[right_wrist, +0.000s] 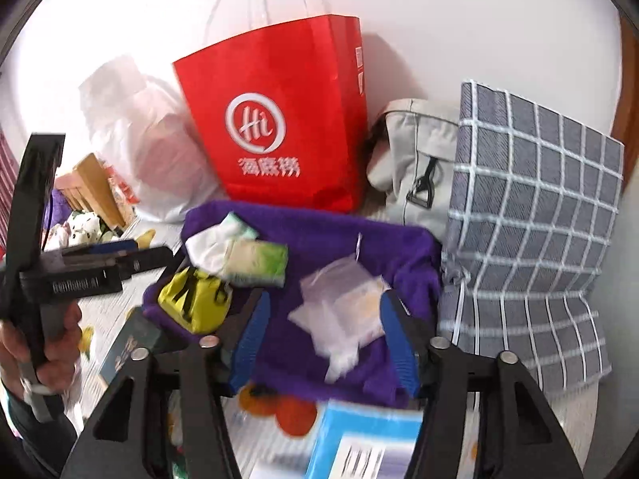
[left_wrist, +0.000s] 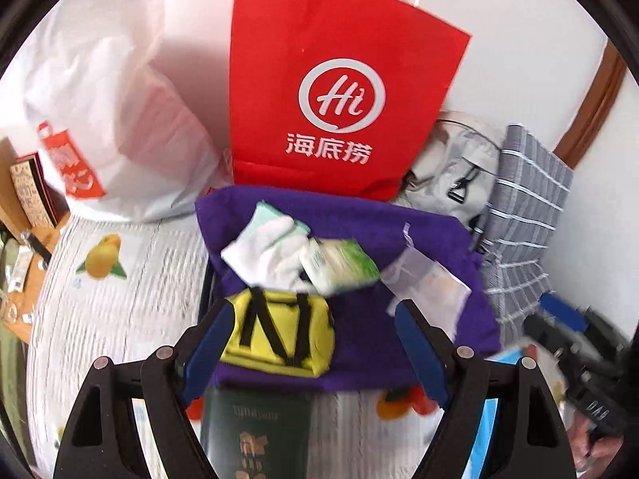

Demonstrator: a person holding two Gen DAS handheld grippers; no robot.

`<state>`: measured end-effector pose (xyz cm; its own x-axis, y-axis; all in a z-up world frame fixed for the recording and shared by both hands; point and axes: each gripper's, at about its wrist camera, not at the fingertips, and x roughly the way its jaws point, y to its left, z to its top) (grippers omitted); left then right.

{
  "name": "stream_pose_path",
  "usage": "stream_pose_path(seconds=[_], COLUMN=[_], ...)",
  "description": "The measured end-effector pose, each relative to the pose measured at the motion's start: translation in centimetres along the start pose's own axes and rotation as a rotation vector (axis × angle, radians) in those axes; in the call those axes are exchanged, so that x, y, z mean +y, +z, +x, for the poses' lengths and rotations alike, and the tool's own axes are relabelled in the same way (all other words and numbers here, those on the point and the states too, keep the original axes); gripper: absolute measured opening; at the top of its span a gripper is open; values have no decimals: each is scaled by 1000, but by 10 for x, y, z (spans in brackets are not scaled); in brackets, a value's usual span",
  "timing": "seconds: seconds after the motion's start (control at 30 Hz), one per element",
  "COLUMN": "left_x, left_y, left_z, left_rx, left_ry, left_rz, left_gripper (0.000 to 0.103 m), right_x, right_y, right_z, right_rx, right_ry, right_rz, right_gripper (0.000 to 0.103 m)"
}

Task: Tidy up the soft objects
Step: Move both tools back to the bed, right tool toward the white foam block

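Purple cloth (left_wrist: 359,343), fleecy and rumpled, is lying spread on the quilted bed cover (left_wrist: 120,319) and carrying the small soft things: a yellow pouch (left_wrist: 279,335) with black straps, a white glove (left_wrist: 267,255), a green tissue pack (left_wrist: 343,267) and a clear crinkly plastic bag (right_wrist: 343,311). Both hands are hovering over it with nothing held. The left gripper (left_wrist: 315,351) is standing wide apart above the pouch; the right gripper (right_wrist: 323,339) is gaping too, its blue pads either side of the plastic bag without pressing it. Judging by this, the items are gathered and a grasp is being lined up; next probably calls for lowering onto a cloth edge or one item. Behind are standing a stiff red paper bag (left_wrist: 335,92), a limp white plastic bag (left_wrist: 120,119), a grey backpack (right_wrist: 415,167) and a grey checked cushion (right_wrist: 535,207).
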<state>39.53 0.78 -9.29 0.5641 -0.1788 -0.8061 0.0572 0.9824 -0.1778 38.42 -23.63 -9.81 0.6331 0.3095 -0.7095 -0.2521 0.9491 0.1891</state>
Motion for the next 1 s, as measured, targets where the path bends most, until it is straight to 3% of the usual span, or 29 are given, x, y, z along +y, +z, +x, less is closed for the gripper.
stream_pose_path(seconds=[0.13, 0.27, 0.5, 0.67, 0.9, 1.0], left_x=[0, -1, 10, 17, 28, 30], left_y=[-25, -51, -98, -132, -162, -169], left_z=[-23, -40, -62, -62, -63, -65], left_rx=[-1, 7, 11, 24, 24, 24], left_ry=[-23, -34, -50, -42, -12, -25], left_rz=[-18, -4, -34, -31, -53, -53], left_gripper=[81, 81, 81, 81, 81, 81], right_x=[7, 16, 35, 62, 83, 89], right_y=[-38, -70, -122, -155, -180, -186], right_z=[-21, -36, -53, -41, -12, -6], right_rx=[26, 51, 82, 121, 173, 153], right_ry=[14, 14, 24, 5, -122, -185], right_rz=[29, 29, 40, -18, -113, -165], right_gripper=[52, 37, 37, 37, 37, 26])
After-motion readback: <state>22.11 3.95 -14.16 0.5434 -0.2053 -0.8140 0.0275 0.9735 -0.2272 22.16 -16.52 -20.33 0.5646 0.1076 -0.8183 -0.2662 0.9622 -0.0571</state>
